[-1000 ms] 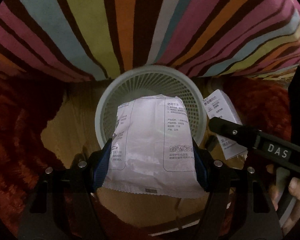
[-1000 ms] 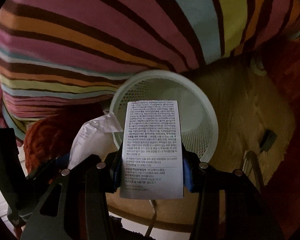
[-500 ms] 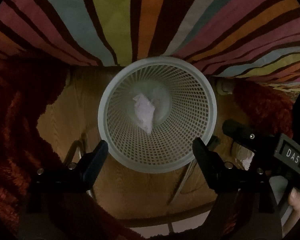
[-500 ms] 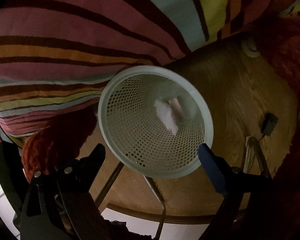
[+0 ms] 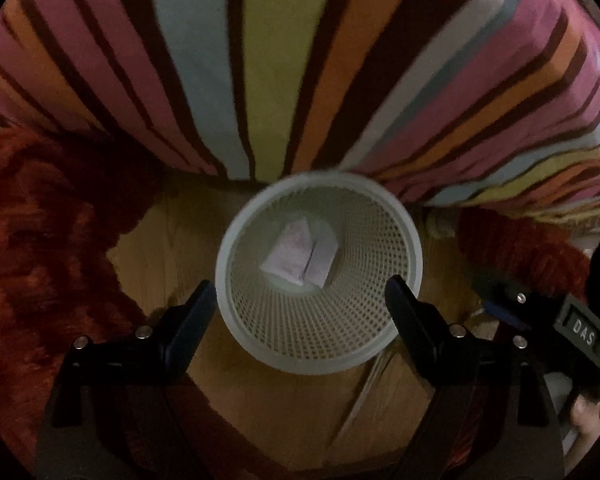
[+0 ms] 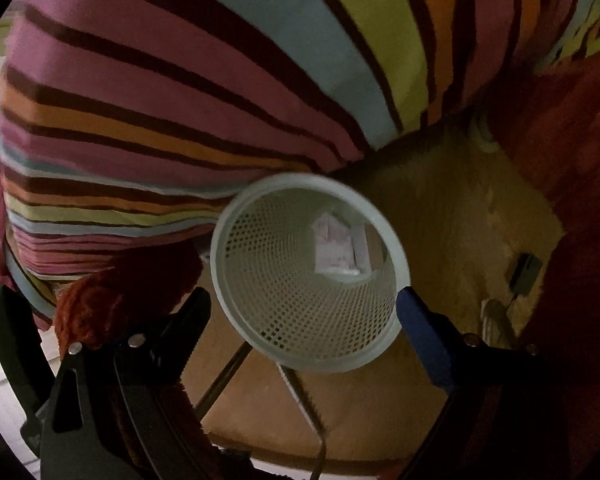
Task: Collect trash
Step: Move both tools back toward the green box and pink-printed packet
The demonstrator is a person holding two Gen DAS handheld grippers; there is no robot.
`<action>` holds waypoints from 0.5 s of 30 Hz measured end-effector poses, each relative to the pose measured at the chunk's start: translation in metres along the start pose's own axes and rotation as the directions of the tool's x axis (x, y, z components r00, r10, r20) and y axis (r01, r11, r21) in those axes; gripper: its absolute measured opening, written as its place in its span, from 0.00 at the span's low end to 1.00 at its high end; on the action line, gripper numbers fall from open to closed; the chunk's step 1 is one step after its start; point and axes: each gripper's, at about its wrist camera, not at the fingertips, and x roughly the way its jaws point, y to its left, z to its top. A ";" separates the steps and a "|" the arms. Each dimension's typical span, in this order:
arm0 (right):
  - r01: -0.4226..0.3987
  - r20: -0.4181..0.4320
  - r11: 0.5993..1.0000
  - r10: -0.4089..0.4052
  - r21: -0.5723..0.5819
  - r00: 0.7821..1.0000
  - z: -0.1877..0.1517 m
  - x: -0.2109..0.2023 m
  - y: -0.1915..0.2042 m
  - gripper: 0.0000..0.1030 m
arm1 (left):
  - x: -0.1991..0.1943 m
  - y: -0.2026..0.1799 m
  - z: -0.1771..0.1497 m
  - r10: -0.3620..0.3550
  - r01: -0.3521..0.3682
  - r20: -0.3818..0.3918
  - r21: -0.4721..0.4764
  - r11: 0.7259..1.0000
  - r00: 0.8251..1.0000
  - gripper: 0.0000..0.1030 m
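A pale mesh waste basket (image 5: pixel 260 340) stands on the wooden floor; it also shows in the right wrist view (image 6: pixel 260 320). White wrappers (image 5: pixel 298 254) lie at its bottom, seen also in the right wrist view (image 6: pixel 340 248). My left gripper (image 5: pixel 300 300) is open and empty above the basket's near rim. My right gripper (image 6: pixel 304 308) is open and empty above the same basket. The right gripper's body shows at the right edge of the left wrist view (image 5: pixel 560 320).
A striped bedspread (image 5: pixel 280 60) hangs behind the basket. A red shaggy rug (image 5: pixel 40 260) lies to the left and right of the bare wooden floor (image 5: pixel 300 420). A small dark plug (image 6: pixel 524 270) and a cable lie on the floor at right.
Both grippers opened and let go of their wrappers, which dropped into the basket. Both grippers have since pulled back from the basket, which now looks smaller.
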 end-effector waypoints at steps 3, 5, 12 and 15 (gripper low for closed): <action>0.007 0.067 1.000 -0.005 -0.030 0.998 -0.001 -0.017 0.003 0.87 | -0.014 0.002 0.001 -0.010 0.010 0.064 -0.007 1.000 0.998 0.82; 0.021 0.109 0.998 -0.016 -0.053 0.994 -0.001 -0.027 0.005 0.87 | -0.024 0.001 0.001 -0.015 0.015 0.108 0.001 1.000 0.994 0.82; 0.056 0.338 0.990 -0.010 -0.127 0.941 0.001 -0.080 0.016 0.87 | -0.063 -0.006 0.001 -0.049 0.023 0.284 0.093 0.995 0.957 0.88; 0.051 0.441 0.986 0.025 -0.160 0.897 0.005 -0.109 0.022 0.87 | -0.085 -0.015 0.001 -0.070 0.013 0.368 0.155 0.988 0.927 0.88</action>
